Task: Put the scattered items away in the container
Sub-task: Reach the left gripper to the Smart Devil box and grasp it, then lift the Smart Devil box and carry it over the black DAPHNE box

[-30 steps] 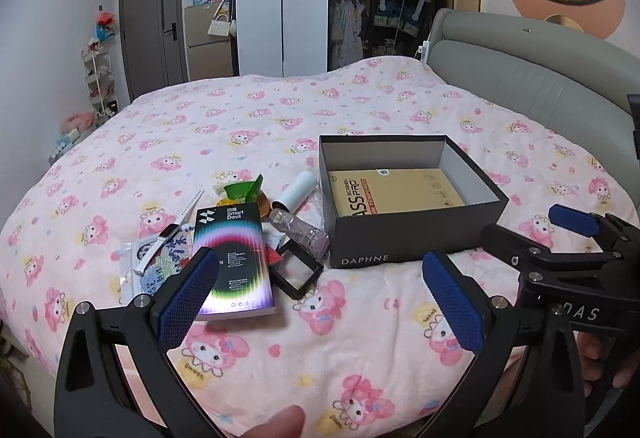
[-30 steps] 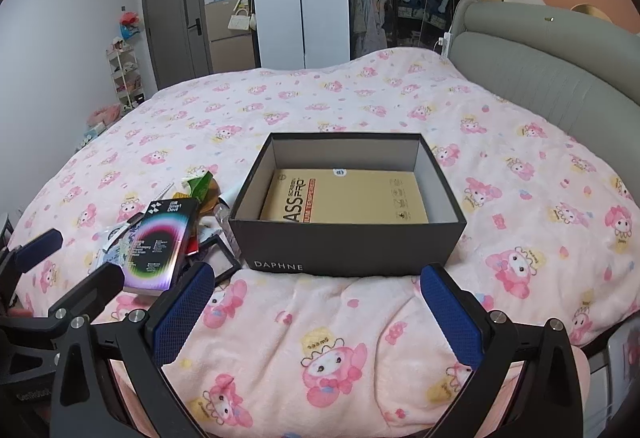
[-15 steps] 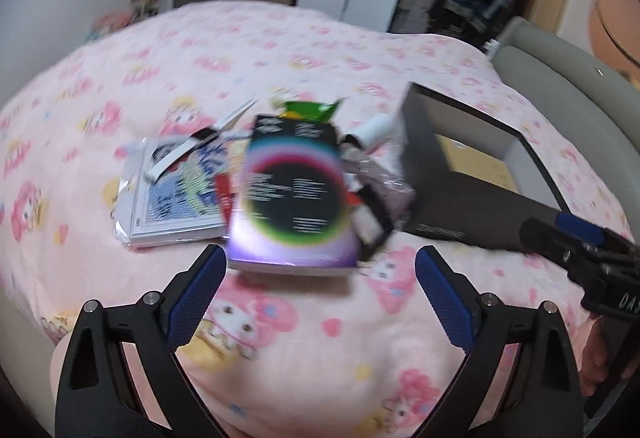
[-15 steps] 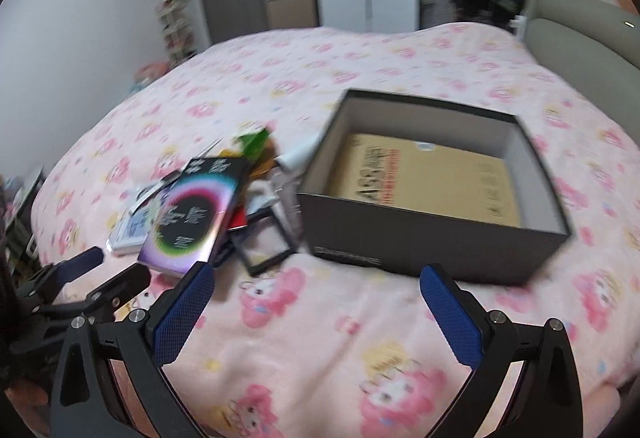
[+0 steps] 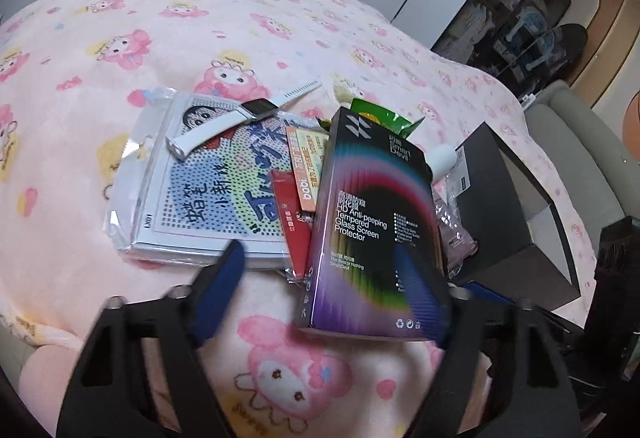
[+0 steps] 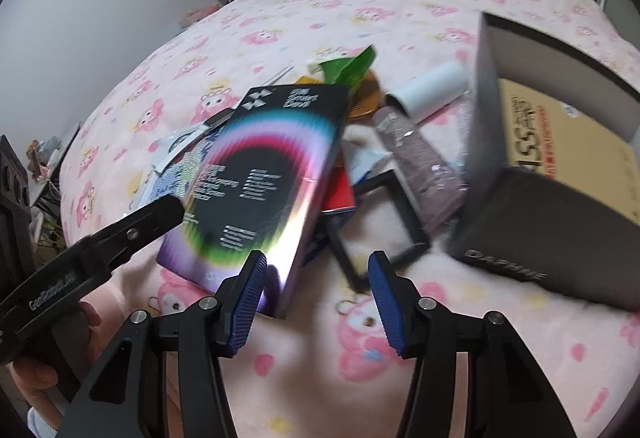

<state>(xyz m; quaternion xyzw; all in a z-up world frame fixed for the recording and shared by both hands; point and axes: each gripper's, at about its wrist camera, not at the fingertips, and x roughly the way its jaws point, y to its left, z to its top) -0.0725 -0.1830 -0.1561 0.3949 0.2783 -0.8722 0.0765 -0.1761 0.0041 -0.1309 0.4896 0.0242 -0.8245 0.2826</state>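
Observation:
A dark rainbow screen-protector box (image 5: pixel 376 230) (image 6: pixel 260 178) lies on top of a pile of small items on the pink bedspread. My left gripper (image 5: pixel 332 302) is open, its fingers on either side of the box's near end; its right finger is hidden behind the box. My right gripper (image 6: pixel 316 294) is open and empty, low over the bedspread by the box's near corner. The black container box (image 6: pixel 560 214) (image 5: pixel 512 222) stands open to the right, a tan package inside.
The pile holds a bead-art kit in a bag (image 5: pixel 208 182), a white watch (image 5: pixel 240 118), red and orange packets (image 5: pixel 296 194), a green pouch (image 6: pixel 352 68), a white roll (image 6: pixel 428 88), a pink tube (image 6: pixel 416 158) and a black frame (image 6: pixel 376 222).
Both grippers have dropped forward and down to the pile. The left one now straddles the screen-protector box. The right one has narrowed its opening and swung left from the container.

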